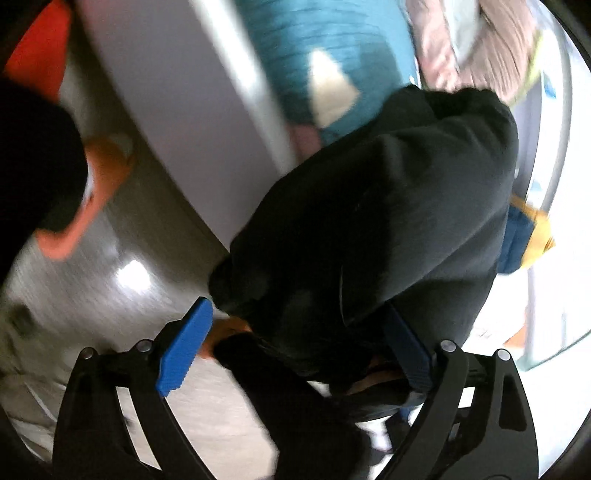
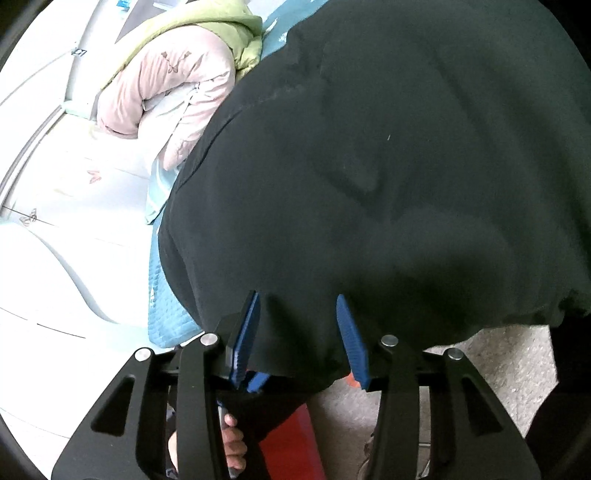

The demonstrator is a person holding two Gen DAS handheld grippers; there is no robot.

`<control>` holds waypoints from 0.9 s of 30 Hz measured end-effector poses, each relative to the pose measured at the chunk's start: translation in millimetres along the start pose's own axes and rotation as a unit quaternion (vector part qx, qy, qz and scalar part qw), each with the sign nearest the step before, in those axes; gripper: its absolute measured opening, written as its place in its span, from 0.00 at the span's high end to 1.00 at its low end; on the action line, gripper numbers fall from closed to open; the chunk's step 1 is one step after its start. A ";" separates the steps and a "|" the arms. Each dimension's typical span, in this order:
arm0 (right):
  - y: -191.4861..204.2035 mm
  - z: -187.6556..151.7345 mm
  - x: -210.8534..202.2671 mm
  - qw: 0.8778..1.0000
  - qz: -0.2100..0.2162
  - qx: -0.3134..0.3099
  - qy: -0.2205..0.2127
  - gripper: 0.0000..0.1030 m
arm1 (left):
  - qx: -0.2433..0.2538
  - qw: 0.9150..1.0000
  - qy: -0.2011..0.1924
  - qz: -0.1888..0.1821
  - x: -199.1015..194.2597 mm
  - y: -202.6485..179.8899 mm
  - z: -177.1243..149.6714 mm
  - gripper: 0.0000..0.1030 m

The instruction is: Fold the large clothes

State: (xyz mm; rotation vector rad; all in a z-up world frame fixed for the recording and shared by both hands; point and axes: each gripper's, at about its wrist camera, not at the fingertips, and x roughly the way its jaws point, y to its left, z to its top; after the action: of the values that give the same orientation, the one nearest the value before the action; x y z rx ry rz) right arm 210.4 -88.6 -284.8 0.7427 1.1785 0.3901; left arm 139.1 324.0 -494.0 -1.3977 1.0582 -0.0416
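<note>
Black garment (image 2: 369, 166), big, fills most of right wrist view. It lies bunched on the bed (image 2: 55, 177) near its edge, over a teal quilt (image 2: 162, 314), with the near hem hanging off the side. Left view is motion-blurred and shows the same cloth heaped in a lump (image 1: 369, 221) at the bed edge.

Handling guess: thick soft knit, maybe sweatshirt weight. Limp, no stiffness, not slippery, not fragile, some heft when lifted whole. It will sag and drag, so grip a hem or seam edge, not the middle bulk. The hem fold by the right tongs looks like the best hold; a matching corner is needed for the left.

Right gripper (image 2: 299, 332): jaws about half apart, hem cloth between the pads, not visibly pinched. Left gripper (image 1: 295, 350): jaws wide, black cloth sagging between, pads not pressing.

Surroundings: pink quilt (image 2: 155, 96) and green jacket (image 2: 207, 29) piled further up the bed. Pale shiny floor (image 1: 110, 258) beside the bed, speckled floor (image 2: 498, 369) under the right tongs. Red thing (image 2: 288, 443) below, unclear. A hand (image 2: 232, 443) is on the handle.
</note>
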 end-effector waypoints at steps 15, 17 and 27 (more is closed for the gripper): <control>-19.3 11.6 -12.9 1.000 -0.012 0.020 -0.009 0.58 | -0.019 0.996 -0.053 -0.069 17.9 20.8 -7.7 0.05; -19.2 12.2 -13.2 1.000 -0.014 0.018 -0.007 0.58 | -0.032 0.994 -0.057 -0.086 24.5 26.1 -6.6 0.04; -13.1 19.0 -4.2 1.000 -0.023 0.006 0.008 0.58 | -0.120 0.970 -0.058 -0.205 57.3 54.5 -15.7 0.03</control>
State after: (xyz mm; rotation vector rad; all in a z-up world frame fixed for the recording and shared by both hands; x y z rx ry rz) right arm 225.3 -106.6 -287.5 0.7225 1.2127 0.3515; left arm 132.4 291.7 -567.5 -1.8002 0.6786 -0.1357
